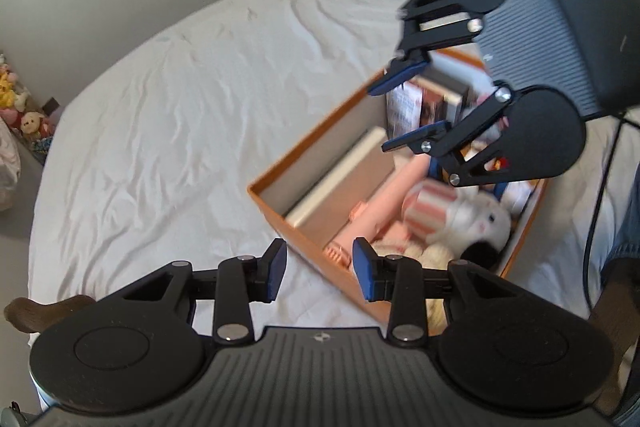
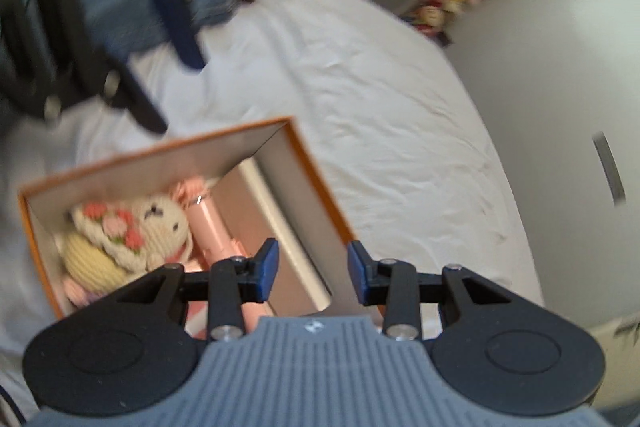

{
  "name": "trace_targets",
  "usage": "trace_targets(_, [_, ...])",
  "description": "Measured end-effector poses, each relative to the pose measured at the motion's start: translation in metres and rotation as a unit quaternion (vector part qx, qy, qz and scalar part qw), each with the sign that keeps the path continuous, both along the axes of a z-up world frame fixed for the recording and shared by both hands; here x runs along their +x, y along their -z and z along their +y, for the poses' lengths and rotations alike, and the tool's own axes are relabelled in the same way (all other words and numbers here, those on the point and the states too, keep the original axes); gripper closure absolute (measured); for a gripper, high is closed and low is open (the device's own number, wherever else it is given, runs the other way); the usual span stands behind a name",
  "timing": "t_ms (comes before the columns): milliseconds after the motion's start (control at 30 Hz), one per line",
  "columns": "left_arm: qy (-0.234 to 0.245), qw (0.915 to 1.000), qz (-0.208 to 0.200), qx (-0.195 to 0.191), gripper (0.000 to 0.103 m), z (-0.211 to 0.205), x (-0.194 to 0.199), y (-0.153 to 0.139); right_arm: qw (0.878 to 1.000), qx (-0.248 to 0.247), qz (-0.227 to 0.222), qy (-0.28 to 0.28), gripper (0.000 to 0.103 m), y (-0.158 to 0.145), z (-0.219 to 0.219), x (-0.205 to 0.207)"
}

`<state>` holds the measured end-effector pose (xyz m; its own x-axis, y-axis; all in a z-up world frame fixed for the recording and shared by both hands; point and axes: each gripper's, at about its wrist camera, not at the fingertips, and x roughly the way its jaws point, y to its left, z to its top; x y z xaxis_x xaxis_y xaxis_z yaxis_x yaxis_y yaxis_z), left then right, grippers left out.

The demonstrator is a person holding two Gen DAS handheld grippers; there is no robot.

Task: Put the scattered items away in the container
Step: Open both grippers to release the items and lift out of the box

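Left gripper (image 1: pixel 320 269) spread, holding nothing, above orange box (image 1: pixel 280 223) on white bed (image 1: pixel 180 107) — box holds books (image 1: pixel 424 103), white bunny (image 1: pixel 480 219). Right gripper (image 2: pixel 313 271) likewise apart, empty — over box rim, knitted doll (image 2: pixel 136 227) inside.

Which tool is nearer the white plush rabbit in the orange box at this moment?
Right. The right tool hangs open just above the box's contents, close over the white plush rabbit. The left tool is open too, at the orange box's near wall, off to the rabbit's side.
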<state>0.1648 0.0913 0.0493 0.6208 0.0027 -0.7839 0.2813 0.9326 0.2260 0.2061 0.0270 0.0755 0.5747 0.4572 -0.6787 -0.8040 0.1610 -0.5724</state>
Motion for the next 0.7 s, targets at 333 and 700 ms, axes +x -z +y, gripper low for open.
trace_targets(333, [-0.116,0.9823,-0.127,-0.075,0.043,-0.029,-0.035,-0.033,0.946,0.241,0.105,0.188,0.063,-0.045,-0.076,-0.013])
trace_targets(700, [-0.204,0.9496,-0.213,-0.105,0.024,-0.06,-0.08,-0.034,0.862,0.399,0.111,0.294,0.059,-0.054,-0.136,-0.072])
